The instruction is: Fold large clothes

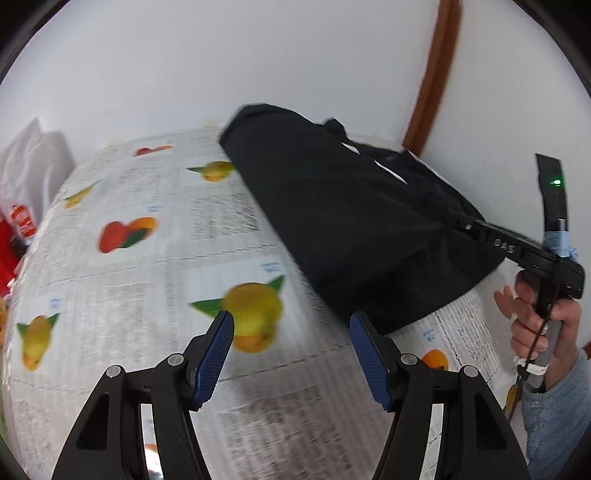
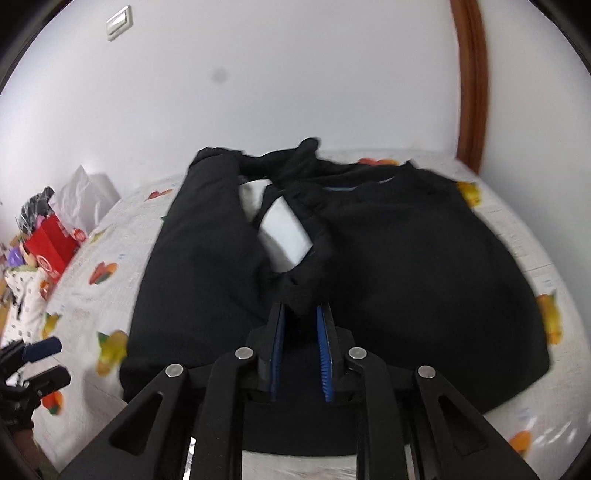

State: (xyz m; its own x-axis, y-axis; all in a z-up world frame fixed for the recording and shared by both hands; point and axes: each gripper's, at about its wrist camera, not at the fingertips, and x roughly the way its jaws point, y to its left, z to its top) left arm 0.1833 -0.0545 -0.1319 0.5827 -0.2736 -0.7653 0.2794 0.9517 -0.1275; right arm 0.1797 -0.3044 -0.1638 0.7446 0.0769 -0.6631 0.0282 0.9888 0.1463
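Observation:
A large black garment (image 2: 406,266) lies spread on a table covered with a fruit-print cloth (image 1: 147,280); white patches (image 2: 284,229) show near its middle. My right gripper (image 2: 301,314) is shut on a bunched black fold of the garment, held between its blue pads (image 2: 323,354). In the left wrist view the garment (image 1: 351,221) lies to the upper right, and the right gripper's body (image 1: 517,251) reaches into it, held by a hand. My left gripper (image 1: 291,325) is open and empty above the cloth, just left of the garment's near edge. It also shows in the right wrist view (image 2: 40,354) at the far left.
A white wall stands behind the table, with a brown door frame (image 2: 472,85) at the right. A red box (image 2: 55,243) and white bags (image 2: 88,199) sit in clutter past the table's left end. A light switch (image 2: 119,23) is on the wall.

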